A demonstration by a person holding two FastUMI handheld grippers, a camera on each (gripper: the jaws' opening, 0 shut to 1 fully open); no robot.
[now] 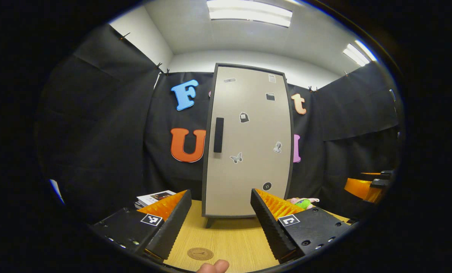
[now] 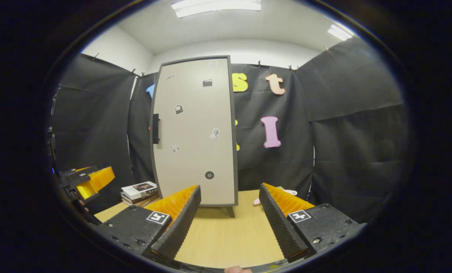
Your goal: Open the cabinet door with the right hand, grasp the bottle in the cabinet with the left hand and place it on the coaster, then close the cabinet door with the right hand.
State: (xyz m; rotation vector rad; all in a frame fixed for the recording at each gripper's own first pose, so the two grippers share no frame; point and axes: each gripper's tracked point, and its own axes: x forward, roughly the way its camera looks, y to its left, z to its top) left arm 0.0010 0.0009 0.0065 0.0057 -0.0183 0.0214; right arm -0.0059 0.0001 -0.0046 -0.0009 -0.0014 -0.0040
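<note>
1. Cabinet point(image 1: 248, 144) stands upright at the back of your wooden table point(image 1: 229, 235); its door is closed, with the dark handle point(image 1: 218, 134) on the door's left edge. Small stickers dot the door face.
2. Bottle is behind that closed door, so you can't see it or anything else in the cabinet.
3. Coaster point(image 1: 200, 253) lies flat on the table in front of the cabinet, low between your left gripper point(image 1: 220, 223) fingers in the left gripper view. A fingertip point(image 1: 214, 267) pokes in at the bottom edge just beside it.
4. Left gripper: fingers spread wide, nothing between them.
5. Right gripper point(image 2: 229, 218): likewise wide apart and empty, pointed at the cabinet's lower right part, well short of the door.
6. Book stack point(image 2: 139, 192) sits on the table left of the cabinet. To the right of the cabinet a soft toy point(image 1: 305, 203), pink and green, lies partly hidden behind the left gripper's finger; can't make out what it is.
7. Path from either gripper to the door is unobstructed.
</note>
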